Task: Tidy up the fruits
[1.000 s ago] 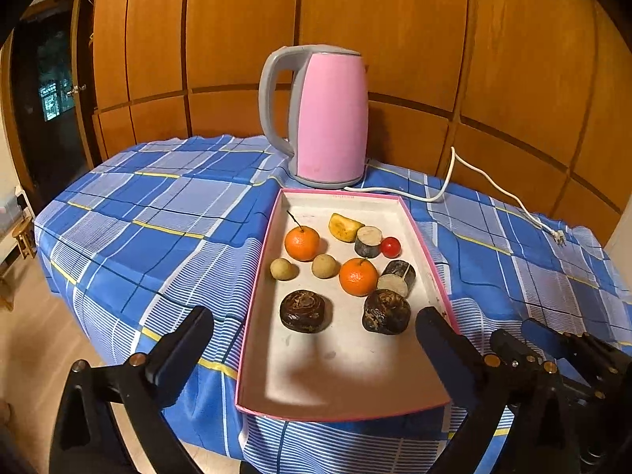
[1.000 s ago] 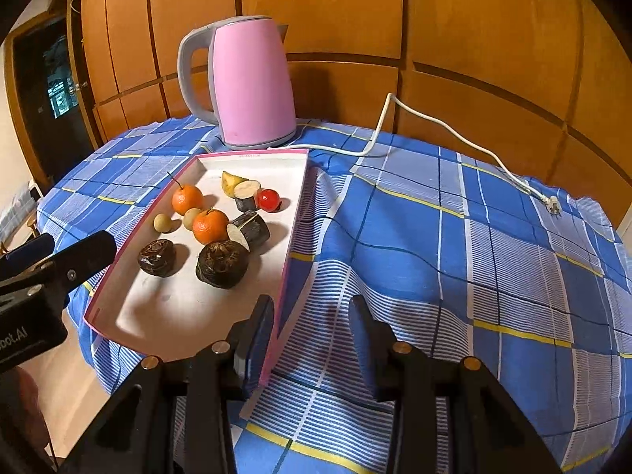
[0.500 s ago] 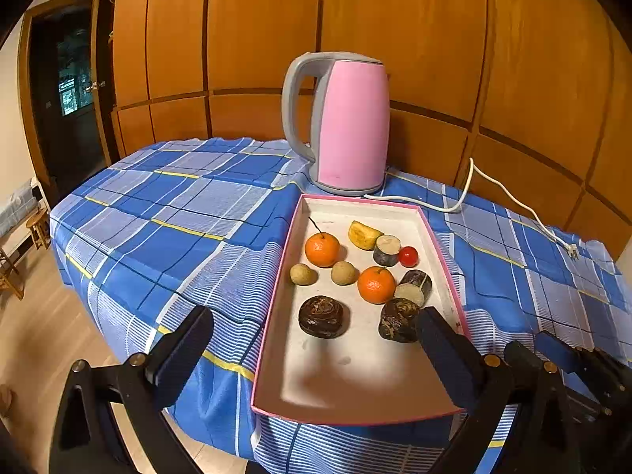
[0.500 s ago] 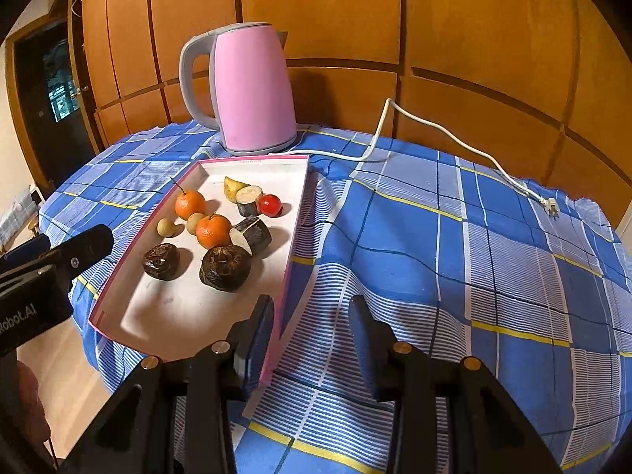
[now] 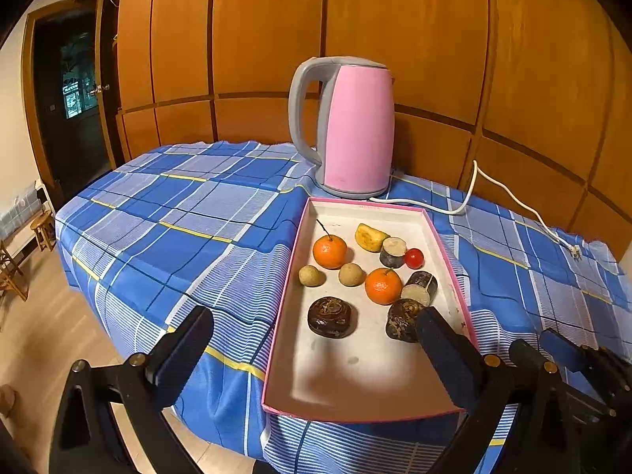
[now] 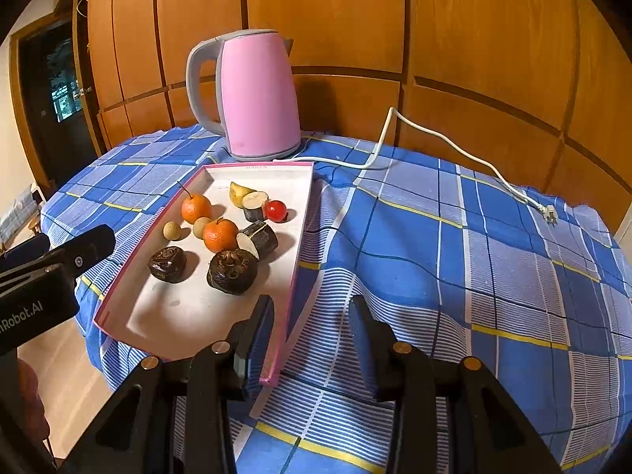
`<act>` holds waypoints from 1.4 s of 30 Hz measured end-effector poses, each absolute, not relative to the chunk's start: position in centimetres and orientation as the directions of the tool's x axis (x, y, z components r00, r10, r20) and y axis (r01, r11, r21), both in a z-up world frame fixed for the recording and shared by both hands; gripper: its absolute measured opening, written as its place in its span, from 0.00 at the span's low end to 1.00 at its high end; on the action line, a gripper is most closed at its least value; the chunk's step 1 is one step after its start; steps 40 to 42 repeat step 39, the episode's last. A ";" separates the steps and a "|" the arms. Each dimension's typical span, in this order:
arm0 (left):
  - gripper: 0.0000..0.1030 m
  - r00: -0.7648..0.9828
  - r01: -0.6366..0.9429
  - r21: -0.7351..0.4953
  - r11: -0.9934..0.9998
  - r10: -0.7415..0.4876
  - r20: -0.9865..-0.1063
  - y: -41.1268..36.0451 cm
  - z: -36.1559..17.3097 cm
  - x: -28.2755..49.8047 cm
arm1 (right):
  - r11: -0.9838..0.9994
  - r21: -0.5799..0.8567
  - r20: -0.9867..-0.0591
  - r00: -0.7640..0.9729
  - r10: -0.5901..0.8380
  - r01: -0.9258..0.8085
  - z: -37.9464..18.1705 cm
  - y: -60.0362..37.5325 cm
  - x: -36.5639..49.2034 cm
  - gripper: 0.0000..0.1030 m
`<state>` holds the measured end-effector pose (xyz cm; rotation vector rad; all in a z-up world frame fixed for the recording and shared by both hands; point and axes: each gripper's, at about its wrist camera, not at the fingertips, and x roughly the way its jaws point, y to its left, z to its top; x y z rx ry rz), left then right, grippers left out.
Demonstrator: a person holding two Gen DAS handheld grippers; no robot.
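Observation:
A pink-rimmed white tray (image 5: pixel 355 387) lies on the blue checked tablecloth. It holds two oranges (image 5: pixel 330 252), two small tan fruits (image 5: pixel 311 276), a yellow piece (image 5: pixel 370 237), a red cherry tomato (image 5: pixel 414 258), two dark-skinned cut pieces (image 5: pixel 419 288) and two dark brown lumps (image 5: pixel 331 316). My left gripper (image 5: pixel 316 355) hangs open before the tray's near end, holding nothing. My right gripper (image 6: pixel 312 335) is open with a narrower gap at the tray's (image 6: pixel 177 316) near right corner. The tray's right rim shows between its fingers, and no pad presses on it.
A pink electric kettle (image 5: pixel 355 126) stands just behind the tray, and its white cord (image 6: pixel 454 146) trails right across the cloth to a loose plug. Wooden panels close off the back. The table edge drops to the floor at the left and front.
The left wrist view has drifted slightly, so the tray sits a little further right in it. Both grippers keep the same opening, and the fruits have not moved.

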<state>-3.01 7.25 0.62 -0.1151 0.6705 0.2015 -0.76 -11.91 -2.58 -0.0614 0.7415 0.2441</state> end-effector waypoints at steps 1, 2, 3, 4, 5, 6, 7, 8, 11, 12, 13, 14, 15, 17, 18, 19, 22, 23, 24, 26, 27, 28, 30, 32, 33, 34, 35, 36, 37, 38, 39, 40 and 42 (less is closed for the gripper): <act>1.00 0.766 -0.221 -0.042 0.974 0.146 -0.626 7.2 0.6 -3.0 | 0.970 0.030 -0.674 0.711 0.199 -0.243 -2.6 -11.9 -0.8 0.39; 1.00 0.766 -0.218 -0.043 0.975 0.144 -0.627 7.2 0.6 -3.0 | 0.969 0.029 -0.674 0.712 0.199 -0.244 -2.6 -11.9 -0.8 0.39; 1.00 0.765 -0.219 -0.042 0.975 0.145 -0.628 7.2 0.6 -3.0 | 0.969 0.028 -0.673 0.712 0.199 -0.245 -2.5 -11.8 -0.9 0.39; 1.00 0.765 -0.218 -0.041 0.975 0.145 -0.628 7.2 0.6 -3.0 | 0.969 0.027 -0.673 0.712 0.199 -0.246 -2.5 -11.8 -0.9 0.39; 1.00 0.765 -0.214 -0.040 0.976 0.141 -0.629 7.2 0.6 -3.0 | 0.969 0.026 -0.673 0.713 0.199 -0.246 -2.5 -11.8 -0.9 0.39; 1.00 0.764 -0.213 -0.039 0.976 0.141 -0.629 7.2 0.6 -3.0 | 0.969 0.025 -0.671 0.714 0.199 -0.246 -2.5 -11.7 -0.9 0.39; 1.00 0.765 -0.212 -0.039 0.977 0.141 -0.628 7.2 0.6 -3.0 | 0.969 0.024 -0.670 0.715 0.198 -0.246 -2.5 -11.7 -1.0 0.39; 1.00 0.766 -0.210 -0.039 0.977 0.140 -0.628 7.2 0.6 -3.0 | 0.969 0.025 -0.670 0.715 0.199 -0.246 -2.5 -11.7 -1.0 0.39; 1.00 0.764 -0.212 -0.044 0.976 0.137 -0.630 7.2 0.6 -3.1 | 0.969 0.025 -0.669 0.716 0.199 -0.246 -2.5 -11.7 -1.0 0.39; 1.00 0.763 -0.214 -0.046 0.976 0.137 -0.632 7.3 0.5 -3.0 | 0.969 0.024 -0.669 0.716 0.199 -0.246 -2.5 -11.6 -1.0 0.39; 1.00 0.762 -0.214 -0.048 0.976 0.136 -0.633 7.3 0.5 -3.0 | 0.969 0.023 -0.668 0.717 0.198 -0.246 -2.4 -11.6 -1.0 0.39; 1.00 0.762 -0.212 -0.052 0.976 0.131 -0.635 7.3 0.5 -3.0 | 0.969 0.022 -0.668 0.718 0.197 -0.246 -2.4 -11.6 -1.0 0.39; 1.00 0.761 -0.211 -0.053 0.976 0.130 -0.636 7.3 0.4 -3.0 | 0.969 0.022 -0.668 0.718 0.197 -0.245 -2.4 -11.6 -1.0 0.39; 1.00 0.760 -0.210 -0.050 0.976 0.131 -0.637 7.2 0.4 -3.0 | 0.969 0.021 -0.666 0.719 0.196 -0.245 -2.4 -11.6 -1.0 0.39; 1.00 0.759 -0.208 -0.049 0.977 0.130 -0.638 7.2 0.3 -3.0 | 0.969 0.021 -0.667 0.719 0.196 -0.245 -2.5 -11.6 -1.0 0.39; 1.00 0.759 -0.208 -0.048 0.977 0.130 -0.638 7.2 0.3 -3.0 | 0.969 0.021 -0.667 0.718 0.196 -0.245 -2.5 -11.6 -1.0 0.39; 1.00 0.758 -0.209 -0.044 0.977 0.133 -0.638 7.1 0.3 -3.0 | 0.969 0.020 -0.666 0.720 0.196 -0.245 -2.5 -11.6 -1.0 0.39; 1.00 0.758 -0.208 -0.046 0.977 0.131 -0.639 7.1 0.2 -3.0 | 0.969 0.020 -0.666 0.719 0.196 -0.245 -2.5 -11.6 -1.0 0.39; 1.00 0.756 -0.208 -0.049 0.977 0.128 -0.642 7.2 0.2 -2.9 | 0.969 0.021 -0.667 0.719 0.196 -0.245 -2.6 -11.6 -1.0 0.39; 1.00 0.753 -0.207 -0.049 0.977 0.127 -0.646 7.1 0.1 -2.8 | 0.969 0.020 -0.667 0.719 0.196 -0.245 -2.5 -11.6 -1.0 0.39; 1.00 0.752 -0.205 -0.047 0.978 0.126 -0.647 7.1 0.1 -2.8 | 0.969 0.020 -0.667 0.719 0.196 -0.246 -2.5 -11.6 -1.0 0.39; 1.00 0.752 -0.204 -0.044 0.978 0.128 -0.647 7.0 0.0 -2.8 | 0.969 0.021 -0.667 0.719 0.196 -0.245 -2.6 -11.6 -0.9 0.39; 1.00 0.756 -0.199 -0.047 0.979 0.123 -0.643 6.9 0.0 -2.8 | 0.969 0.022 -0.668 0.718 0.197 -0.245 -2.7 -11.7 -1.0 0.39; 1.00 0.766 -0.197 -0.051 0.979 0.121 -0.631 6.8 0.2 -2.9 | 0.970 0.024 -0.669 0.717 0.196 -0.243 -2.7 -11.8 -0.9 0.39; 1.00 0.774 -0.201 -0.045 0.978 0.131 -0.619 6.7 0.3 -3.0 | 0.970 0.024 -0.671 0.716 0.195 -0.242 -2.8 -11.8 -0.9 0.39; 1.00 0.780 -0.196 -0.043 0.980 0.129 -0.613 6.7 0.4 -3.0 | 0.970 0.025 -0.673 0.713 0.196 -0.242 -2.9 -11.9 -0.8 0.39; 1.00 0.780 -0.193 -0.038 0.980 0.130 -0.612 6.6 0.5 -3.0 | 0.970 0.026 -0.673 0.713 0.195 -0.241 -2.9 -11.9 -0.8 0.39; 1.00 0.781 -0.192 -0.040 0.981 0.128 -0.611 6.5 0.6 -3.0 | 0.970 0.026 -0.673 0.713 0.195 -0.240 -2.9 -12.0 -0.8 0.39; 1.00 0.783 -0.189 -0.046 0.981 0.123 -0.609 6.5 0.6 -2.9 | 0.971 0.028 -0.674 0.713 0.195 -0.239 -3.0 -12.0 -0.7 0.39; 1.00 0.785 -0.183 -0.051 0.982 0.115 -0.609 6.5 0.7 -2.8 | 0.971 0.030 -0.674 0.712 0.195 -0.238 -3.0 -12.1 -0.7 0.39; 1.00 0.784 -0.181 -0.048 0.982 0.114 -0.611 6.4 0.7 -2.8 | 0.971 0.033 -0.674 0.712 0.196 -0.237 -3.0 -12.2 -0.6 0.39; 1.00 0.784 -0.181 -0.048 0.982 0.114 -0.611 6.4 0.7 -2.8 | 0.971 0.033 -0.674 0.712 0.196 -0.237 -3.0 -12.2 -0.6 0.39; 1.00 0.784 -0.181 -0.048 0.982 0.114 -0.611 6.4 0.7 -2.8 | 0.971 0.033 -0.674 0.712 0.196 -0.237 -3.0 -12.2 -0.6 0.39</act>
